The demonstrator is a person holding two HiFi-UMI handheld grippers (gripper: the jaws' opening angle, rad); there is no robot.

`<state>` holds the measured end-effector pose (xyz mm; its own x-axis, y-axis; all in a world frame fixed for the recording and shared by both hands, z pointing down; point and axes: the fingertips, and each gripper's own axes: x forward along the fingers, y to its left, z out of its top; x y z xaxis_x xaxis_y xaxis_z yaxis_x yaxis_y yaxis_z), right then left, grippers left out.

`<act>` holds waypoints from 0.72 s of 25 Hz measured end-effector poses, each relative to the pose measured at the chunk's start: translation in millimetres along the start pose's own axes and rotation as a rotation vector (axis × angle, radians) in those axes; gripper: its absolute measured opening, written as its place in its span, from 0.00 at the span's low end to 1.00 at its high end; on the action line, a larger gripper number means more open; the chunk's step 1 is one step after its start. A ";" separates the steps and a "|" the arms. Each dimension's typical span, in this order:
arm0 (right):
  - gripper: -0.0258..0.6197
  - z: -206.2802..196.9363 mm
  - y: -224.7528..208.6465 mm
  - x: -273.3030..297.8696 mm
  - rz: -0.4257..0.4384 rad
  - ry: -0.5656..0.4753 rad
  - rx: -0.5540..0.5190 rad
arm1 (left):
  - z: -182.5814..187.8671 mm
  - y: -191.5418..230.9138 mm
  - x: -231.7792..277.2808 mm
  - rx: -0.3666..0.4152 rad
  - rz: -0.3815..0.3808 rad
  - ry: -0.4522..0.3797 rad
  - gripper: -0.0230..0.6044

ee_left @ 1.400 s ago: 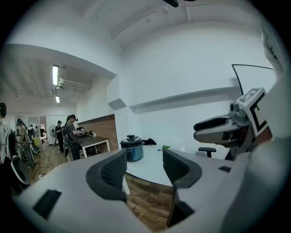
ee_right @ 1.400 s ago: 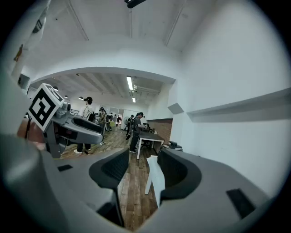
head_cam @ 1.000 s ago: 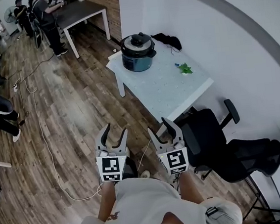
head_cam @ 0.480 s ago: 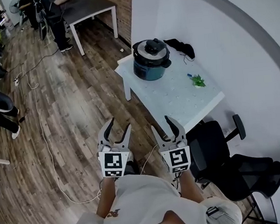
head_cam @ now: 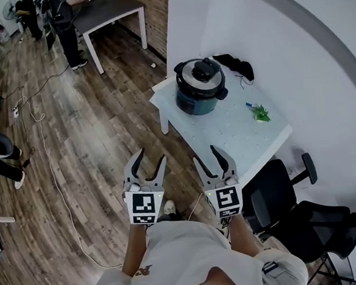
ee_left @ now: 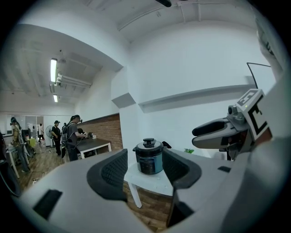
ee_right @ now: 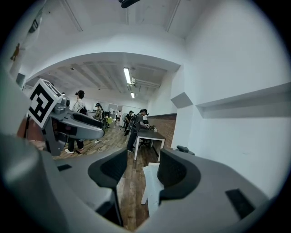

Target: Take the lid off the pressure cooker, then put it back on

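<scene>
None of it is done: the grey metal lid with a black knob (head_cam: 201,71) sits on the round dark-blue pressure cooker (head_cam: 196,100), well ahead. Left gripper (head_cam: 151,157), jaws just drawn in a little, and right gripper (head_cam: 206,155) both stand narrowly apart, empty

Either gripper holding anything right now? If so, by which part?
Nothing is held. The left gripper and right gripper both have jaws apart and empty, well short of the pressure cooker, lid on.

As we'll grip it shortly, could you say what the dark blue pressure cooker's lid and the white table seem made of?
The round silvery lid looks like metal, going by its sheen; its black knob is probably plastic. The white rectangular table has a matt top with a grid of dots, perhaps painted perforated metal.
</scene>
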<state>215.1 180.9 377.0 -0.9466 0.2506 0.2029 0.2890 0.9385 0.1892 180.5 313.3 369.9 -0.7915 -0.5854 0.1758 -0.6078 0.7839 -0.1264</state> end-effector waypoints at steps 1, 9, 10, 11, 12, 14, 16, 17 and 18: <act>0.39 -0.4 -1.3 7.8 -0.010 0.006 0.000 | -0.3 6.1 6.3 0.000 -0.009 -0.001 0.41; 0.39 -9.8 -25.9 45.6 -0.078 0.051 0.024 | 1.8 27.9 62.4 0.008 -0.077 -0.003 0.41; 0.39 -11.2 -29.8 49.6 -0.082 0.053 0.024 | 2.1 27.8 69.0 0.011 -0.084 -0.003 0.41; 0.39 -12.5 -33.7 53.6 -0.087 0.055 0.026 | 2.2 27.8 75.3 0.013 -0.091 -0.004 0.41; 0.39 -13.5 -37.3 57.3 -0.090 0.057 0.029 | 2.2 27.9 81.4 0.012 -0.097 -0.004 0.41; 0.39 -14.8 -43.9 64.4 -0.093 0.059 0.035 | 2.1 28.1 92.6 0.009 -0.105 -0.005 0.41; 0.39 -14.8 -52.2 72.6 -0.097 0.053 0.033 | 3.3 28.7 104.7 0.013 -0.110 -0.008 0.41; 0.39 -14.3 -57.1 77.4 -0.098 0.048 0.032 | 4.5 29.3 111.7 0.017 -0.110 -0.011 0.41; 0.39 -14.0 -62.2 82.3 -0.098 0.044 0.033 | 5.6 30.1 119.0 0.020 -0.110 -0.012 0.41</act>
<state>121.3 139.9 395.3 -0.9627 0.1467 0.2272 0.1893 0.9656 0.1785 67.7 266.0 381.5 -0.7207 -0.6701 0.1776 -0.6920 0.7107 -0.1263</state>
